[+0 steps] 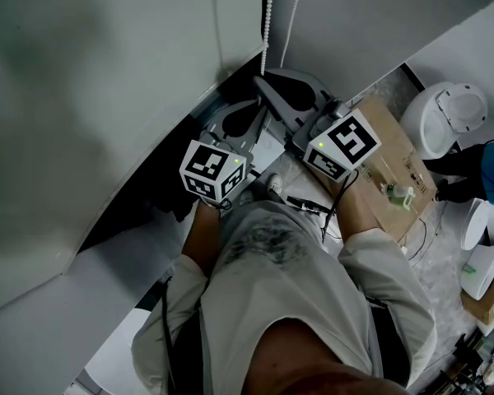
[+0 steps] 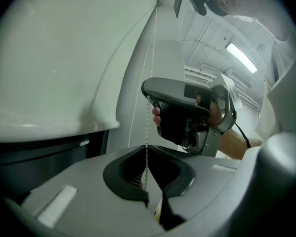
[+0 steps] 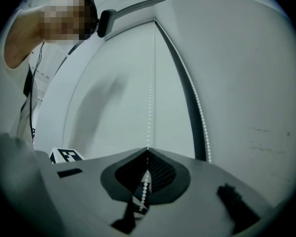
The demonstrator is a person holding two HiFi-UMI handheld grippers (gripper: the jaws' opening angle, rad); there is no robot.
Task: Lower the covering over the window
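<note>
A white bead chain hangs beside the pale window blind. My left gripper is shut on one strand of the chain, which runs down through its closed tips. Higher on the same strand, my right gripper is also shut on the chain. It shows as a grey body in the left gripper view. A second strand hangs free to the right. In the head view both marker cubes sit close together below the chain. The blind's lower edge has a dark gap beneath it.
A cardboard box with small parts on it lies to the right on the floor. White round housings and more clutter stand further right. The person's torso fills the lower middle of the head view. A wall flanks the chain.
</note>
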